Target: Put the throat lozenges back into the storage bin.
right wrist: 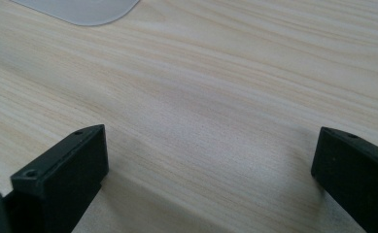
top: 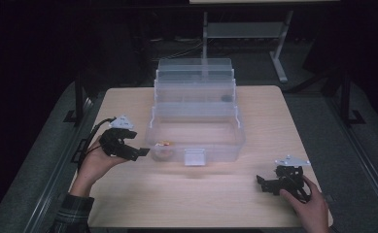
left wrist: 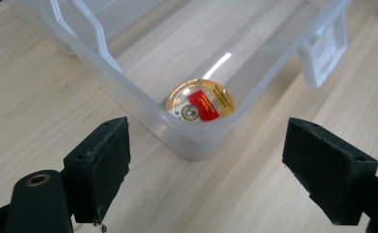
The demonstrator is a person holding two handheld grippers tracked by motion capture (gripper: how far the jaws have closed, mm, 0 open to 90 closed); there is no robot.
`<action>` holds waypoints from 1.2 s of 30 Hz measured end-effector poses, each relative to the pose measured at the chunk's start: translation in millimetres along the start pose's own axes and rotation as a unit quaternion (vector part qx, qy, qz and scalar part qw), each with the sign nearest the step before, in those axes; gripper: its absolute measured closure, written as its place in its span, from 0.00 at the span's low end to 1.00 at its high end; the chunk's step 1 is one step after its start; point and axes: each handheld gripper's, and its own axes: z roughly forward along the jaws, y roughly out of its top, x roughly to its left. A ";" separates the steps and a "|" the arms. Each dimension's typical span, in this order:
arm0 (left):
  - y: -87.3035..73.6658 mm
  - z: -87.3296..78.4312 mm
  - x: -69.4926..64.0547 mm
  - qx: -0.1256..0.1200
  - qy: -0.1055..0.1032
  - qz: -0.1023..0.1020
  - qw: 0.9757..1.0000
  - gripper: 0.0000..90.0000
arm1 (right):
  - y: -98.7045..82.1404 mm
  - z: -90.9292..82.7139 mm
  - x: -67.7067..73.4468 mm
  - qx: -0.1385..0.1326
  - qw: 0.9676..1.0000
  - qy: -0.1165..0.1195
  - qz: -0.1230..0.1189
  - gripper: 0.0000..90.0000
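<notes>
A clear plastic tiered box [top: 195, 112] stands open in the middle of the table, its lower bin [left wrist: 128, 82] nearest me. A round gold tin with a red label [left wrist: 200, 100] lies flat in the bin's front left corner [top: 164, 143]. My left gripper [top: 140, 153] sits just outside that corner, jaws wide open and empty, seen in its own view [left wrist: 206, 179] pointing at the tin through the wall. My right gripper [top: 263, 183] rests low over the bare wood at the front right, open with nothing between its jaws [right wrist: 208, 179].
The light wooden table [top: 274, 126] ends close behind the box. A white latch [top: 194, 157] hangs on the bin's front wall [left wrist: 325, 51]. A grey metal stand [top: 247, 31] rises in the dark behind the table. A pale plastic edge [right wrist: 79, 9] shows far off in the right gripper view.
</notes>
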 end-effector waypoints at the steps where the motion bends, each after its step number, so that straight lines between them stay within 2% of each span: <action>1: -2.4 -0.2 -0.1 -0.001 0.001 0.000 1.000 0.19 | 0.0 0.0 0.0 0.000 1.000 0.000 0.000 0.00; 5: -10.5 -2.1 -1.6 -0.004 0.006 -0.004 1.000 0.19 | 0.0 0.1 0.1 0.000 1.000 -0.001 0.001 0.00; 18: -38.8 -3.1 -11.1 -0.015 0.017 -0.001 1.000 0.19 | 0.0 0.0 0.1 0.000 1.000 -0.001 0.001 0.00; 25: -58.9 0.9 -17.6 -0.024 0.023 -0.010 0.999 0.19 | 0.0 0.1 0.1 0.000 1.000 -0.001 0.001 0.00; 30: -73.0 5.6 -22.4 -0.026 0.029 -0.009 0.999 0.18 | 0.0 0.1 0.1 0.000 1.000 -0.001 0.000 0.00; 36: -83.5 7.5 -24.7 -0.029 0.035 -0.015 0.999 0.16 | 0.0 0.1 0.1 0.000 1.000 -0.001 0.000 0.00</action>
